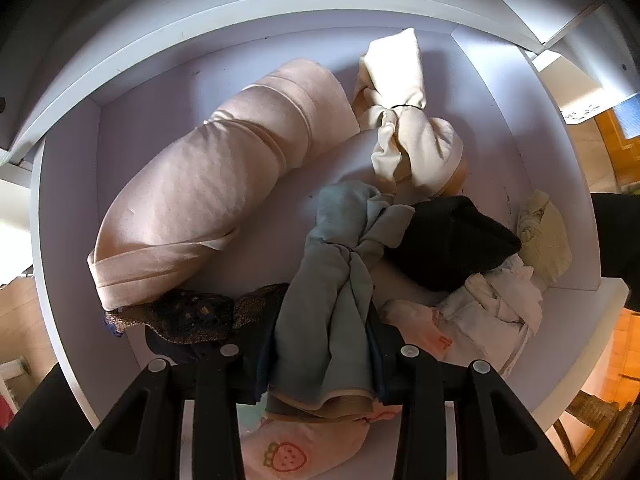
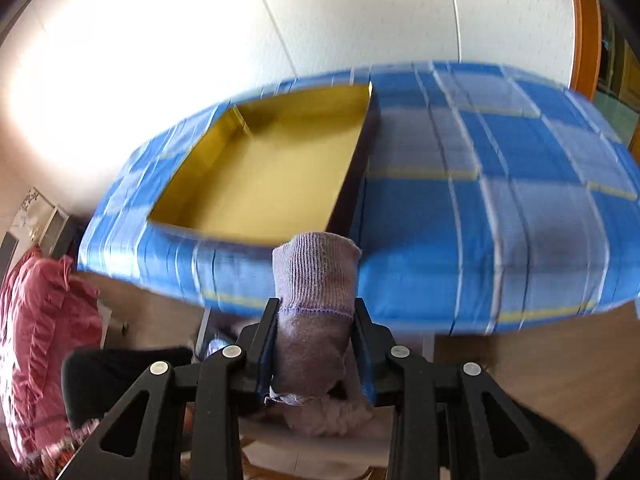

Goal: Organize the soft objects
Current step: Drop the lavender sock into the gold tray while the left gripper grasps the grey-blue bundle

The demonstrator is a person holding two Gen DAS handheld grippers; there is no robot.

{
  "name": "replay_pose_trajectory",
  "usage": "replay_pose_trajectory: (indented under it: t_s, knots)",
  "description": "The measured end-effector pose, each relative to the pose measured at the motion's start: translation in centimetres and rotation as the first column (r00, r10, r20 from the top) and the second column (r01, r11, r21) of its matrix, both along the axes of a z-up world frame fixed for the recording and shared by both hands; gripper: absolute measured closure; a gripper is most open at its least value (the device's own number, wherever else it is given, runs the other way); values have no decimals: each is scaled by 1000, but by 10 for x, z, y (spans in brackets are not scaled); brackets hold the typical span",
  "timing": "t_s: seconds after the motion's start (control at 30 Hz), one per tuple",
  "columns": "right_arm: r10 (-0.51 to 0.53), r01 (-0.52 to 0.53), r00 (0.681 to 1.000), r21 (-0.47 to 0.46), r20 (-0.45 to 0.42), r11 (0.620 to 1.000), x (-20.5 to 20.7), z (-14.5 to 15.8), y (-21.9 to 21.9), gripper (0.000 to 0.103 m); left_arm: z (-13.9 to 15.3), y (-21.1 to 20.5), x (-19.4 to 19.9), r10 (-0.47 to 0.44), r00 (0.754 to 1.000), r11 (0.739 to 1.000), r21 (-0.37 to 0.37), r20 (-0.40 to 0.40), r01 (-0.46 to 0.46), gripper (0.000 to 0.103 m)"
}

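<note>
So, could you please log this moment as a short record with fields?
left hand-held gripper: shut on grey-blue knotted cloth
right hand-held gripper: shut on lilac sock
drawer: white, holding pink roll, cream bundle, black garment
ahead of right gripper: yellow-lined box, nothing seen in it, on blue checked cover

A white drawer (image 1: 68,216) holds knotted cloth bundles: pink roll (image 1: 200,192) at ten o'clock, cream bundle (image 1: 404,120) at one. On the blue checked bed (image 2: 480,200) a yellow-lined box (image 2: 260,176) lies at eleven o'clock.
</note>
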State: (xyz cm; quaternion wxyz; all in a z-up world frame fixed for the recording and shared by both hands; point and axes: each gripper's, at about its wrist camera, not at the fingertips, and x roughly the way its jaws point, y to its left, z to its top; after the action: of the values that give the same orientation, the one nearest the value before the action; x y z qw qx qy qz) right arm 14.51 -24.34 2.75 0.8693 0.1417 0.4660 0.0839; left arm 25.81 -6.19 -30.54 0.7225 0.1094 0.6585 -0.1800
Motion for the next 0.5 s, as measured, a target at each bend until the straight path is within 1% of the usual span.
replay_pose_trajectory:
  t_s: [0.1,0.23,0.37,0.5]
  knots:
    - [-22,22,999,-15,29,1000,22,18,-5,70,-1,-2,-1,-6,1000,1000,7,0,6,64]
    - [-38,41,998,-47,55,998,56,28,-5,70,-3,-4,-4,-14,1000,1000,20,7,14,64]
    - [-52,56,998,-89,46,994,101,23,-1,70,-4,-5,-7,-8,1000,1000,15,8,8,64]
    - [-76,76,997,-123,3,990,150,10,2,70,-6,-6,-8,-6,1000,1000,13,8,6,64]
